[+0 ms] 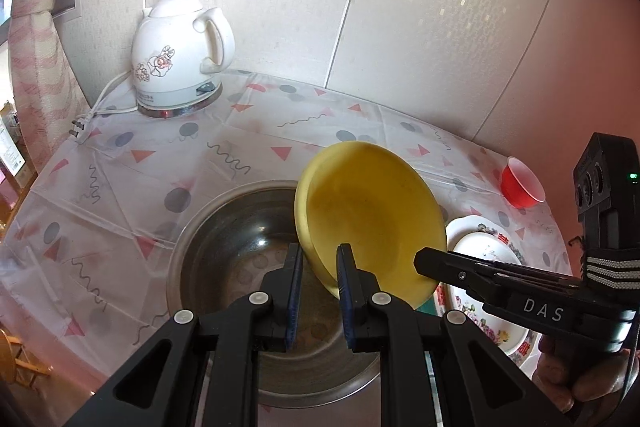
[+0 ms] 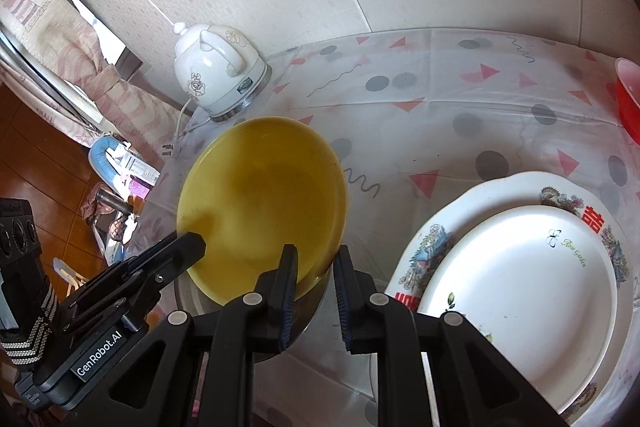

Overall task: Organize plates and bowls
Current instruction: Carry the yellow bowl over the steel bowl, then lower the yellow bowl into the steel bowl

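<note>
A yellow bowl [image 1: 372,211] hangs tilted above a large steel bowl [image 1: 240,239] on the patterned tablecloth. My left gripper [image 1: 320,251] is shut on the yellow bowl's near rim. My right gripper [image 1: 420,259] reaches in from the right and grips the rim on the other side. In the right wrist view the yellow bowl [image 2: 260,199] fills the middle, with my right gripper [image 2: 316,251] shut on its lower edge and my left gripper [image 2: 198,243] clamped on its left edge. Only a sliver of the steel bowl [image 2: 308,311] shows under it.
A plain white plate [image 2: 520,287] lies on a larger floral plate [image 2: 432,239] to the right. A red cup [image 1: 520,187] stands beyond them. A white electric kettle [image 1: 176,55] with its cord sits at the table's far left by the wall.
</note>
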Tool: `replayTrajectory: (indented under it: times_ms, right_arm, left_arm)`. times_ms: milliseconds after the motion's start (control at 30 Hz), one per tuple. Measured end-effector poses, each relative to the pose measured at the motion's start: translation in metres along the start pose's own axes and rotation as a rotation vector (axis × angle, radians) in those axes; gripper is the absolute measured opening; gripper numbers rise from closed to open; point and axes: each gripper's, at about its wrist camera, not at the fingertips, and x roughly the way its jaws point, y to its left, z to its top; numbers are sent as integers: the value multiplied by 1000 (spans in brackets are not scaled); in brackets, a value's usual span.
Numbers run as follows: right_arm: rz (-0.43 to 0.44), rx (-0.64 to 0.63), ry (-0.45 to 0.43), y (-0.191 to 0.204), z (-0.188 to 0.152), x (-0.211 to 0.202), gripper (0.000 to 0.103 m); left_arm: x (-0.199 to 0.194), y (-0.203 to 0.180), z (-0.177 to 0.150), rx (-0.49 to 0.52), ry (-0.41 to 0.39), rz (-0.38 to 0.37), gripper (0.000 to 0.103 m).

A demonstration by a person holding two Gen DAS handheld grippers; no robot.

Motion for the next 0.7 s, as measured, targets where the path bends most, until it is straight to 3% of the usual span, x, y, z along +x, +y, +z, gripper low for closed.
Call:
replayTrajectory:
  times_ms: [400, 700]
  right_arm:
    - [16, -57, 72, 24, -13, 30, 18]
    - [0, -79, 90, 29, -15, 39, 18]
  left_arm:
    - [2, 24, -24, 24, -14, 122, 17]
    - [6, 25, -30, 52, -20, 161, 17]
